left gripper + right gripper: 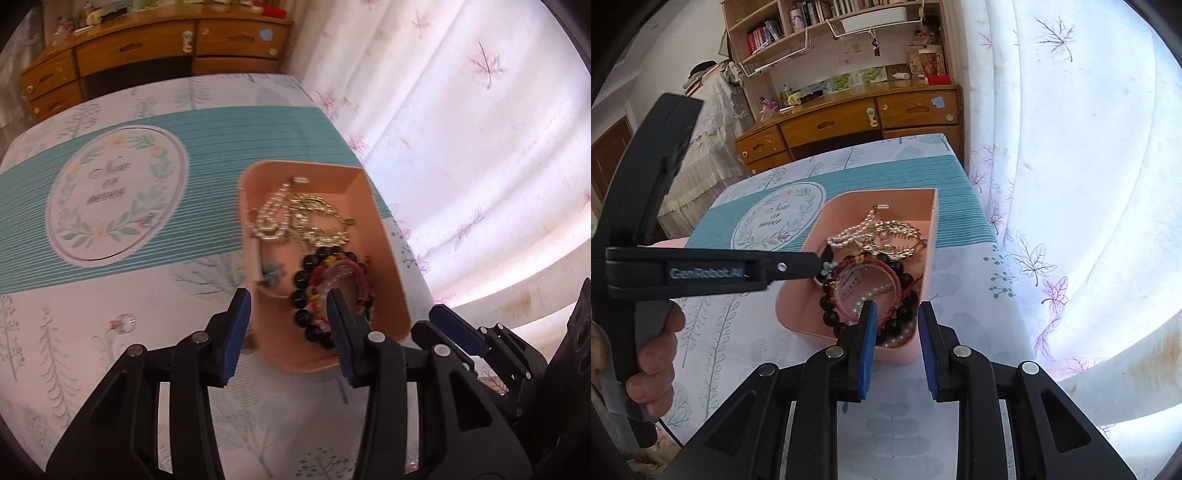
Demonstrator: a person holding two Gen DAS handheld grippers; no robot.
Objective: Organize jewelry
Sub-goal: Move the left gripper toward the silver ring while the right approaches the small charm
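A pink tray (391, 258) (798, 314) on the table holds gold and pearl chains (295, 218) (875, 232), a black bead bracelet (301, 295) (905, 291), red cord bangles (347, 273) (864, 280) and a small blue flower piece (273, 275) (826, 268). My left gripper (288, 314) is open over the tray's near left wall, its tips by the flower piece in the right wrist view (822, 258). My right gripper (895, 325) is open and empty above the tray's near end; it shows at the left wrist view's right edge (458, 328). A clear ring (123, 323) lies on the cloth left of the tray.
The table carries a leaf-print cloth (110, 369) and a teal striped mat (221, 147) (953, 177) with a round emblem. A wooden desk with drawers (147, 48) (849, 122) stands behind. A floral curtain (480, 147) (1071, 184) hangs at the right.
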